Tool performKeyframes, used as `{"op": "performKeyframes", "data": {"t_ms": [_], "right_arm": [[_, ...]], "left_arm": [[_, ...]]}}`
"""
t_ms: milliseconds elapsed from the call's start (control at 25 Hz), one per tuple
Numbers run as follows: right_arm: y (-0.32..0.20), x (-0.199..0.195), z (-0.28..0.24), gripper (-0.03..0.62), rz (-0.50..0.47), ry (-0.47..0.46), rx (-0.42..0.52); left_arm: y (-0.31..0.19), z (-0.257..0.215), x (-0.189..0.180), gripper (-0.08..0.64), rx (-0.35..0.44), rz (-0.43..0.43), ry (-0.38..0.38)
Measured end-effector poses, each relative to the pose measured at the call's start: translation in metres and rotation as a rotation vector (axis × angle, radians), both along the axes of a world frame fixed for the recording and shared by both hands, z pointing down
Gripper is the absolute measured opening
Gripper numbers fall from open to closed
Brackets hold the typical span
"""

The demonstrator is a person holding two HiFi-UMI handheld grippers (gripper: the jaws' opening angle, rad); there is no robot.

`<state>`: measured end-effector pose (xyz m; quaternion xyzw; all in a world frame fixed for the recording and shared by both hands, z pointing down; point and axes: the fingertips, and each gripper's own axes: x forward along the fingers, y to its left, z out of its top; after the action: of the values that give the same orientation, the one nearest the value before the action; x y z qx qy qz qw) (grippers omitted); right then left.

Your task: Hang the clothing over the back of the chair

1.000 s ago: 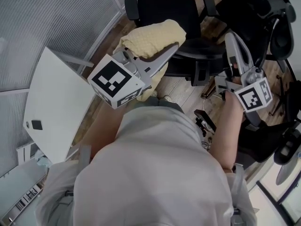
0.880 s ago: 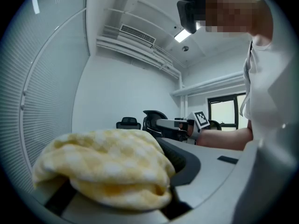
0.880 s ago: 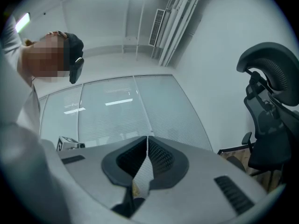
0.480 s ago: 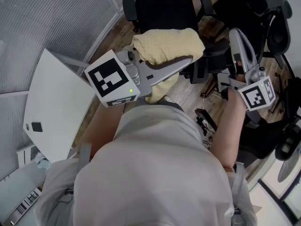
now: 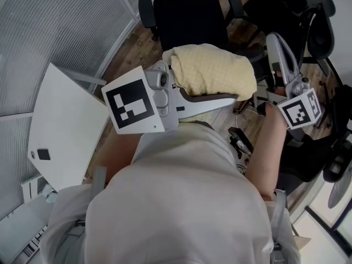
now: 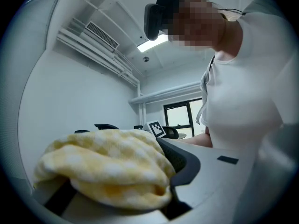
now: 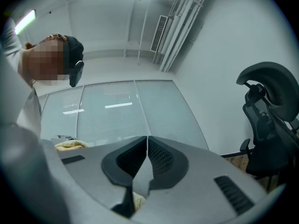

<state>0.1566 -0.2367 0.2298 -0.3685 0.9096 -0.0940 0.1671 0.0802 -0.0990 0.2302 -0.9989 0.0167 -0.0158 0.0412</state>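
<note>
The yellow checked clothing [image 5: 212,69] lies bunched on my left gripper [image 5: 234,97], which points to the right, about level. In the left gripper view the jaws are shut on the clothing [image 6: 107,167], and the fabric hides the fingertips of the left gripper [image 6: 126,181]. A black office chair [image 5: 190,15] with armrests stands just beyond the bundle, partly hidden by it. My right gripper [image 5: 273,40] is at the right, apart from the clothing, pointing away from me. The right gripper [image 7: 147,141] is shut with nothing at its tips. The clothing [image 7: 70,145] shows small at that view's left.
A white table [image 5: 60,131] stands at the left against a ribbed glass wall [image 5: 55,26]. More black chairs [image 5: 297,10] crowd the upper right, one with a headrest [image 7: 273,90]. Small dark items [image 5: 239,142] lie on the wooden floor by my feet.
My left gripper has swung to the right and risen with the clothing, which now sits bundled on the jaws in front of the chair. The right gripper has stayed put.
</note>
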Motion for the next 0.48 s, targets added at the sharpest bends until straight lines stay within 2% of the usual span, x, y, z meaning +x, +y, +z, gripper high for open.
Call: {"op": "performKeyframes", "data": {"t_ms": [280, 480], "right_arm": [[0.008, 0.003, -0.006, 0.023, 0.015, 0.01, 0.014], [0.01, 0.01, -0.006, 0.023, 0.028, 0.015, 0.013]], "left_arm": [[0.006, -0.019, 0.002, 0.064, 0.051, 0.045, 0.005], [-0.001, -0.03, 0.003, 0.064, 0.092, 0.045, 0.008]]}}
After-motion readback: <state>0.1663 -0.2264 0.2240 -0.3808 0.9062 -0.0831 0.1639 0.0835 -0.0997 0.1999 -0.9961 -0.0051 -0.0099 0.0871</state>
